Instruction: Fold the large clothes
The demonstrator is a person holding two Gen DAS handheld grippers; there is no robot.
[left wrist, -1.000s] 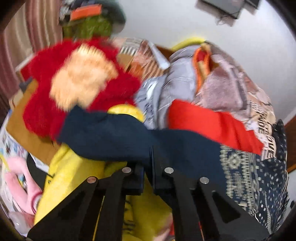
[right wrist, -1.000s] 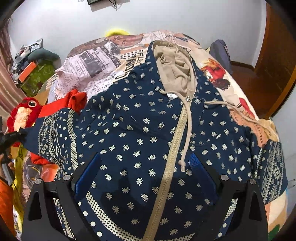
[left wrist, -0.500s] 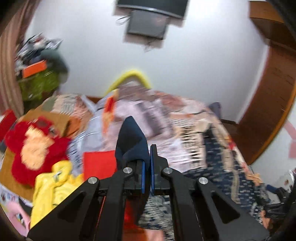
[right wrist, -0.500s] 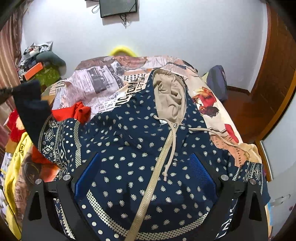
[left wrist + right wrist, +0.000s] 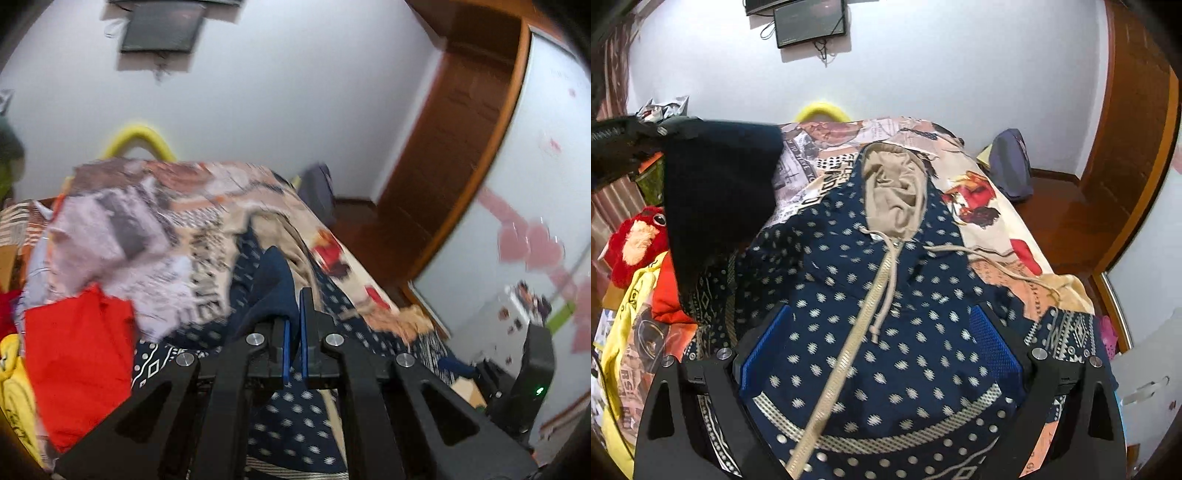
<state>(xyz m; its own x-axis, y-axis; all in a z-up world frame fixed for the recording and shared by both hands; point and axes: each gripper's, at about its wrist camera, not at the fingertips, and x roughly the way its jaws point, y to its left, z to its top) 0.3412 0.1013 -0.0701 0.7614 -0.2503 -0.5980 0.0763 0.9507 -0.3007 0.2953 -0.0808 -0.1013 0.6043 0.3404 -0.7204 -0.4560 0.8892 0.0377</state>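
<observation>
The bed (image 5: 1027, 236) fills most of both views, covered in a busy newspaper-and-picture print sheet. Spread flat on top of it is the hoodie (image 5: 886, 332), navy with small pale dots, a tan zip running down the front and a tan-lined hood (image 5: 894, 192) pointing toward the far wall. Its drawstrings trail off, one down the zip and one out across the sheet to the right side of the frame.

On the far side of the hoodie there's a pile of other stuff: a yellow garment (image 5: 624, 332), a red cloth (image 5: 77, 362) and a red plush toy (image 5: 635, 243), all bunched just beside each other. A small screen (image 5: 812, 22) hangs on the white wall, and a wooden door (image 5: 1134, 147) stands off to the right.

The sleeve (image 5: 716, 192) of the hoodie is lifted up off the bed, hanging as a dark fold over the shoulder area. The left gripper (image 5: 293, 325) is clenched on the sleeve's plain navy cuff, blue pads pressed close with the fabric poking out between them. That view is pretty motion-blurred.

The right gripper (image 5: 881, 350) hovers over the hoodie's lower front with its fingers spread wide, grasping nothing; the zip runs between them.
</observation>
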